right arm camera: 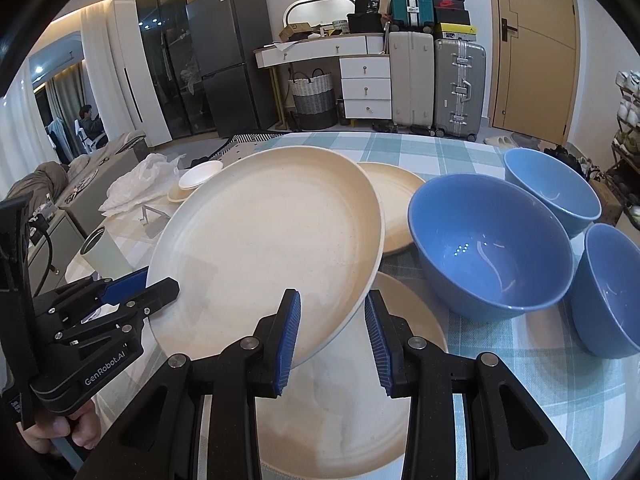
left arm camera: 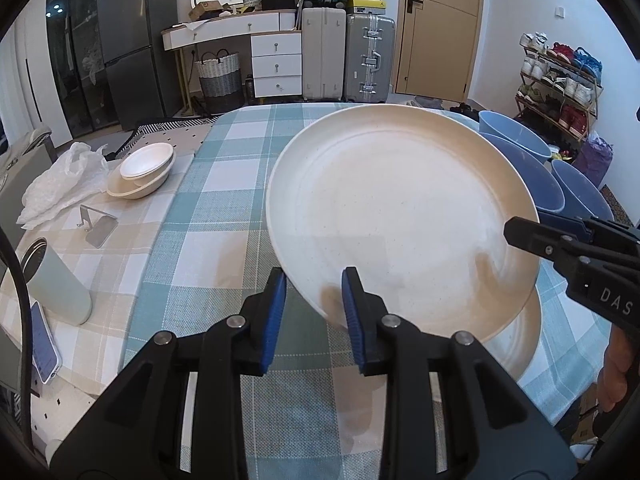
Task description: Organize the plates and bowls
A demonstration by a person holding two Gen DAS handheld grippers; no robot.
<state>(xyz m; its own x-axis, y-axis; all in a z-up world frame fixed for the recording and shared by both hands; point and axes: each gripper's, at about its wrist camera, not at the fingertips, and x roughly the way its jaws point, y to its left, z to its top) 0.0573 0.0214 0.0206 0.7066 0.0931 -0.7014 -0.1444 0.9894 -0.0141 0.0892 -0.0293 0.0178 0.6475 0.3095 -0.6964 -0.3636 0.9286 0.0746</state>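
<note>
Left wrist view
Plate (left arm camera: 400,220): was lifted and tilted, filling the view from centre out to 3 o'clock, clear of the cloth (left arm camera: 224,208).
Left gripper (left arm camera: 314,276): jaws were clamped on the plate's near rim at 6 o'clock, one pad on each face.
Right gripper (left arm camera: 520,232): came in from 3 o'clock, with one finger over the rim and a blue pad behind it, so it was clamped on the plate too.
Lower plate (left arm camera: 516,344): lay on the cloth at 4 o'clock, mostly hidden under the held one.
Bowls (left arm camera: 516,136): blue, at 2 o'clock, just behind the raised rim.
Risk: both grips were on the rim only, so if the hands had pulled unevenly the smooth plate could have twisted out of one pair of pads.

Right wrist view
Plate (right arm camera: 260,240): was tilted, with its high edge toward 12 o'clock.
Right gripper (right arm camera: 333,296): its jaws straddled the low rim at 6 o'clock and were closed on it.
Left gripper (right arm camera: 158,280): held the rim at 9 o'clock.
Lower plate (right arm camera: 352,420): sat directly beneath, at 6 o'clock.
Far plate (right arm camera: 396,208): was at 1 o'clock, partly covered by the raised edge.
Nearest bowl (right arm camera: 488,248): stood at 3 o'clock, close beside the held rim.
Risk: a swing toward 3 o'clock could have knocked that bowl, and a slip would likely have dropped the plate onto the lower plate with a chip.
</note>
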